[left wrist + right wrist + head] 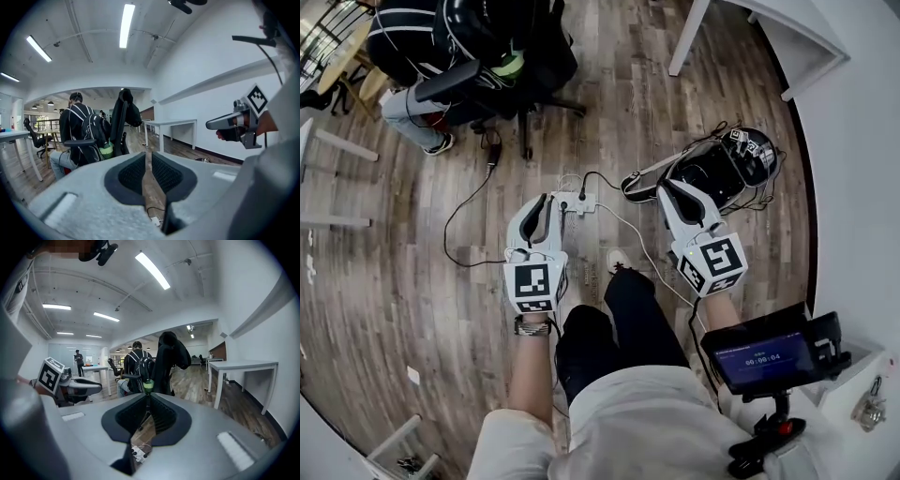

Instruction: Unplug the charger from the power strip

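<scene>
the power strip (574,202) lies on the floor, with the charger (581,194) seated in its top. left gripper (546,202) is just left of the strip and right gripper (667,191) is further off to its right. both sets of jaws are a narrow slit apart and empty. the strip is probably light and likely to lift, so pin it down. grip the rigid plug body, not the limp cord.
</scene>
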A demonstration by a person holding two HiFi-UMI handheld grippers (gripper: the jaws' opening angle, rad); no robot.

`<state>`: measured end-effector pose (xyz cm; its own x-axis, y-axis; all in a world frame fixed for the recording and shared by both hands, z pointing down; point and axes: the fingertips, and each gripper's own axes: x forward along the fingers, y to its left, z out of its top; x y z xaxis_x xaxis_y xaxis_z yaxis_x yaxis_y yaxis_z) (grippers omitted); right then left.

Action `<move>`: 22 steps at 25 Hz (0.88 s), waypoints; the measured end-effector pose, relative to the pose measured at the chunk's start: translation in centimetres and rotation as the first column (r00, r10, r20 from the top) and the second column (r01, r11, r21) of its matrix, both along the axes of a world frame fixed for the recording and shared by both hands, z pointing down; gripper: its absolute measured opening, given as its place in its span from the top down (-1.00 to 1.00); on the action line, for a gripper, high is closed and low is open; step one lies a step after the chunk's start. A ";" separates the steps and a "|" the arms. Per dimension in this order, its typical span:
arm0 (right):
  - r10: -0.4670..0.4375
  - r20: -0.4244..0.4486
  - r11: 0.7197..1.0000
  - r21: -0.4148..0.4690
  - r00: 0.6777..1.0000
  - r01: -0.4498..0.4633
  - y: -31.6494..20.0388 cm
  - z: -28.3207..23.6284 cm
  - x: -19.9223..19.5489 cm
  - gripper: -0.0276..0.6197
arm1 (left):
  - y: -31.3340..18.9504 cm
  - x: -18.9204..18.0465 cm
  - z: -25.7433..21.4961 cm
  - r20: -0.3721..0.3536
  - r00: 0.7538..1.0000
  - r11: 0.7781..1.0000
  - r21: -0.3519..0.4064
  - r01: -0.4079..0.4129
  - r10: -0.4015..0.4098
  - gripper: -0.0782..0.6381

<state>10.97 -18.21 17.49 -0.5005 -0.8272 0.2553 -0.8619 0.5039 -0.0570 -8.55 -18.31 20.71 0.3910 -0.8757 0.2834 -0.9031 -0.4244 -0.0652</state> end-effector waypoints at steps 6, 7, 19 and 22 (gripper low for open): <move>0.004 0.017 0.999 -0.036 1.000 -0.003 -1.4 8.4 -0.7 0.83 | -0.7 -0.3 9.1 -0.011 0.999 0.998 -0.054 0.032 -0.033 0.66; 0.000 0.017 0.999 -0.040 1.000 0.000 -1.6 9.6 -0.9 0.83 | -0.8 -0.3 10.4 -0.012 0.999 0.998 -0.059 0.034 -0.034 0.65; -0.016 0.020 0.999 -0.048 1.000 0.017 -3.7 26.2 -1.7 0.82 | -2.0 -1.3 27.3 -0.023 0.998 0.995 -0.082 0.051 -0.053 0.60; -0.012 0.023 0.998 -0.057 1.000 0.013 -4.3 30.5 -2.0 0.81 | -2.5 -1.8 31.5 -0.031 0.997 0.994 -0.094 0.061 -0.064 0.59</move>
<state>8.92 -22.46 47.94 -0.5168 -0.8053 0.2904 -0.8538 0.5098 -0.1056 -10.36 -20.78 52.21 0.3471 -0.8692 0.3522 -0.9291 -0.3699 0.0027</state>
